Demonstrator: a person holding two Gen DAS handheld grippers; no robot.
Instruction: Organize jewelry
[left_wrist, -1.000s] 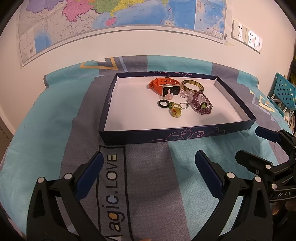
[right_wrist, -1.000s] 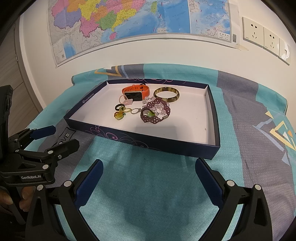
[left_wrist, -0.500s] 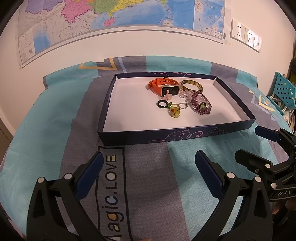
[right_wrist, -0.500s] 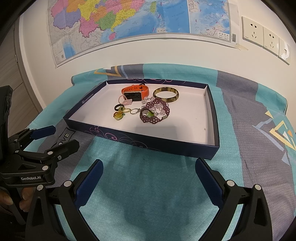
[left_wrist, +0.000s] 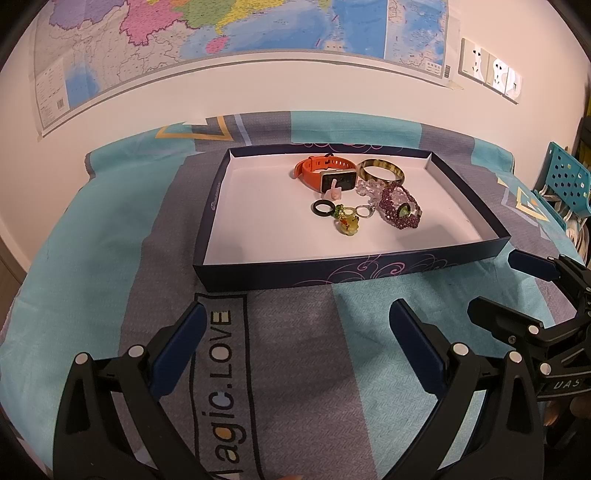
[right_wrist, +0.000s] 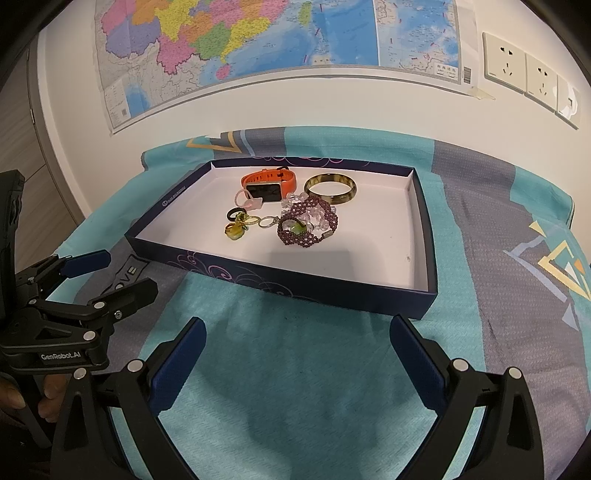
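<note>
A shallow dark-blue box lid (left_wrist: 351, 275) is seen lying on a teal and grey bedsheet (left_wrist: 110, 236), its near wall just ahead of both tools. The left gripper (left_wrist: 295, 347) and the right gripper (right_wrist: 295, 354) are held wide open and empty above bare cloth. The jewelry is gathered toward the tray's far middle: an orange smartwatch (left_wrist: 327, 173), a tortoiseshell bangle (left_wrist: 380, 170), a purple beaded bracelet (left_wrist: 400, 208), a black ring (left_wrist: 323, 208) and a yellow-green charm (left_wrist: 347, 225). White floor is left free along the near, left and right walls of the tray
</note>
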